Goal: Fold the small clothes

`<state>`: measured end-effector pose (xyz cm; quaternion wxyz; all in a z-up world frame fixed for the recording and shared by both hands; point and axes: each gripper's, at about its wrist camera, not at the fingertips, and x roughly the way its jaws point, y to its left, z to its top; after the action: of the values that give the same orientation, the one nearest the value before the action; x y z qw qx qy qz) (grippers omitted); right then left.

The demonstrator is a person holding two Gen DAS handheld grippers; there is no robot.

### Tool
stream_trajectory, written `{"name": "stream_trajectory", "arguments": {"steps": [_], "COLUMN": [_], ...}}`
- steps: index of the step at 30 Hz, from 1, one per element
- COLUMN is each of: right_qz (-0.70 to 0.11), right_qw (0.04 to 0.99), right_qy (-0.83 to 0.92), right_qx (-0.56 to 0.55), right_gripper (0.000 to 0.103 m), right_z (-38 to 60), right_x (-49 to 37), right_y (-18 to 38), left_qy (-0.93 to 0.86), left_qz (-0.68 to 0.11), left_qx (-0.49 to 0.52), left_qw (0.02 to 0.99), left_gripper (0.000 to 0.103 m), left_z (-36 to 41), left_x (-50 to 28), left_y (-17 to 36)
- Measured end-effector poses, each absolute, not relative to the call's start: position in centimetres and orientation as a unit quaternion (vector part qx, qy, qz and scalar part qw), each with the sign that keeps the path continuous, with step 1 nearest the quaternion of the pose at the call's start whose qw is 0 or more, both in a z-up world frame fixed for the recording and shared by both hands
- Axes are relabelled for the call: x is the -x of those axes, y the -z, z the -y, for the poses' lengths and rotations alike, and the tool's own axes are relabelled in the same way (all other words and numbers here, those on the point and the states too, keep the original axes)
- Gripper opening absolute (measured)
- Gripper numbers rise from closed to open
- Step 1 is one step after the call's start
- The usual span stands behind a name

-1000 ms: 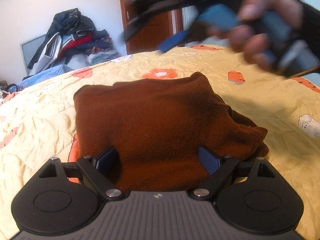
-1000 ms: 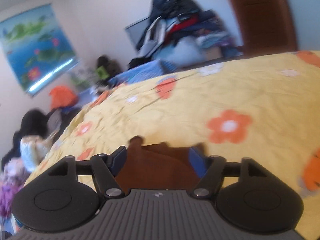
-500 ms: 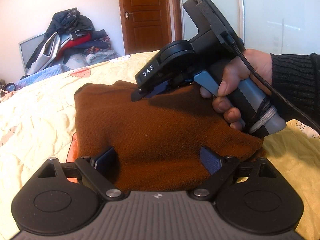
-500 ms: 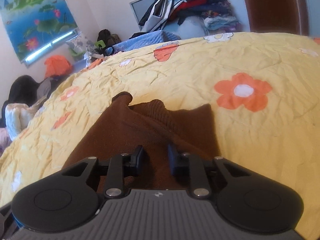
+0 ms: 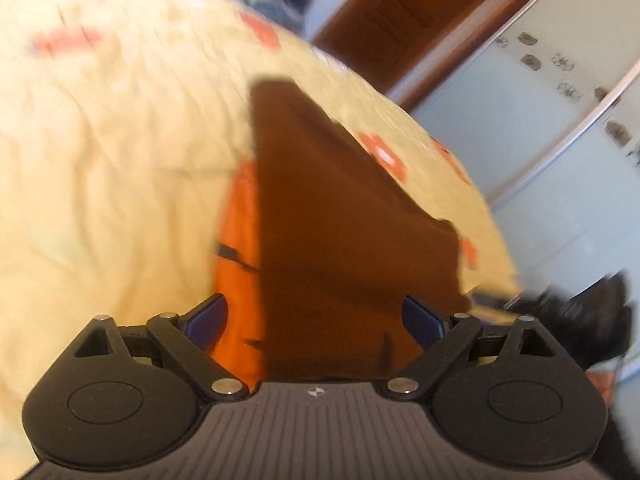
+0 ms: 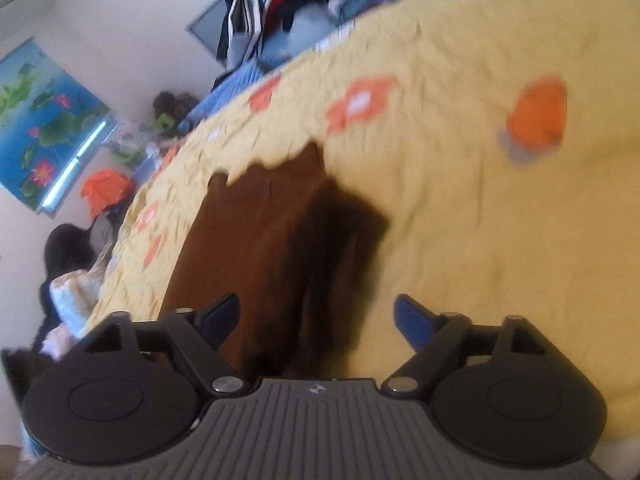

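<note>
A folded brown knit garment [image 5: 332, 232] lies on the yellow flowered bedspread [image 5: 104, 168]. It also shows in the right wrist view [image 6: 264, 248]. My left gripper [image 5: 316, 320] is open, just above the garment's near edge, holding nothing. My right gripper [image 6: 316, 316] is open too, over the garment's near right part, holding nothing. Both views are tilted and blurred by motion.
A pile of clothes [image 6: 280, 4] sits beyond the bed's far side against the white wall. A wooden door [image 5: 404, 12] and a pale wardrobe [image 5: 552, 152] stand past the bed. More items lie on the floor at the left [image 6: 104, 192].
My right gripper, shut on the garment half a second ago, has opened and let it go. Both grippers have tilted and swung, and the right gripper has left the left wrist view.
</note>
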<state>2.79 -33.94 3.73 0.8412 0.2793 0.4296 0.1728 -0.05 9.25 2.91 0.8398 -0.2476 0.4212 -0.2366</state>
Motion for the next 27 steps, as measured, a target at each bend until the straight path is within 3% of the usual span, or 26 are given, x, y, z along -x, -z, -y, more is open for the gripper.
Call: {"name": "stream_trajectory", "arguments": {"steps": [2, 3, 4, 5, 7, 10, 12, 14, 15, 17, 19, 21, 22, 23, 25, 27], "right_qz": [-0.454, -0.457, -0.456, -0.453, -0.449, -0.434, -0.437, -0.432, -0.409, -0.365, -0.366, -0.4, -0.421, -0.441, -0.442, -0.447], "right_qw": [0.821, 0.821, 0.823, 0.829, 0.839, 0.851, 0.84, 0.847, 0.864, 0.883, 0.882, 0.873, 0.866, 0.858, 0.87, 0.865], "right_qy": [-0.205, -0.214, -0.218, -0.219, -0.221, -0.23, -0.234, -0.212, -0.196, -0.194, -0.192, -0.18, -0.174, -0.174, -0.161, -0.159], "right_qx": [-0.278, -0.267, -0.259, -0.245, -0.215, -0.185, -0.221, -0.225, -0.22, -0.224, -0.227, -0.212, -0.208, -0.198, -0.147, -0.165], "right_gripper": [0.044, 0.038, 0.033, 0.03, 0.028, 0.022, 0.033, 0.067, 0.072, 0.075, 0.075, 0.064, 0.035, 0.016, 0.015, 0.014], "right_z": [32.6, 31.5, 30.8, 30.2, 29.3, 29.1, 29.9, 30.6, 31.0, 31.8, 31.5, 30.3, 29.8, 29.2, 28.2, 28.9], "right_x": [-2.3, -1.9, -1.5, -1.2, -0.7, 0.0, -0.6, -1.3, -1.4, -2.3, -4.7, -8.2, -10.0, -11.5, -13.3, -13.5], "right_y": [-2.4, -2.1, -2.1, -2.2, -2.9, -2.8, -2.6, -4.1, -5.4, -7.4, -8.3, -7.5, -6.6, -5.6, -4.4, -3.9], "left_qy": [0.237, 0.224, 0.216, 0.22, 0.227, 0.219, 0.217, 0.209, 0.211, 0.218, 0.226, 0.246, 0.26, 0.267, 0.257, 0.25], "left_qz": [-0.434, -0.436, -0.444, -0.454, -0.455, -0.443, -0.425, -0.394, -0.372, -0.313, -0.265, -0.287, -0.319, -0.355, -0.333, -0.333], "left_qx": [0.238, 0.216, 0.198, 0.195, 0.182, 0.113, 0.085, 0.056, 0.044, 0.007, -0.056, -0.098, -0.103, -0.106, -0.127, -0.134], "left_qw": [0.836, 0.844, 0.847, 0.841, 0.841, 0.862, 0.874, 0.893, 0.903, 0.924, 0.936, 0.921, 0.905, 0.89, 0.898, 0.899], "left_gripper": [0.056, 0.046, 0.028, 0.019, 0.018, 0.02, 0.022, 0.034, 0.04, 0.07, 0.081, 0.081, 0.081, 0.081, 0.081, 0.081], "left_z": [-8.3, -7.9, -7.8, -8.1, -9.1, -8.9, -8.2, -7.5, -7.1, -5.7, -3.4, -0.8, 0.2, 0.9, 1.5, 1.5], "left_x": [-0.5, -0.7, -0.9, -1.0, -0.8, 0.6, 1.9, 3.6, 4.4, 6.2, 7.1, 6.3, 5.3, 4.4, 5.0, 5.7], "left_y": [-2.8, -3.0, -3.1, -3.2, -3.7, -3.8, -4.7, -6.2, -6.8, -8.1, -8.3, -7.0, -5.7, -4.1, -2.8, -3.2]}}
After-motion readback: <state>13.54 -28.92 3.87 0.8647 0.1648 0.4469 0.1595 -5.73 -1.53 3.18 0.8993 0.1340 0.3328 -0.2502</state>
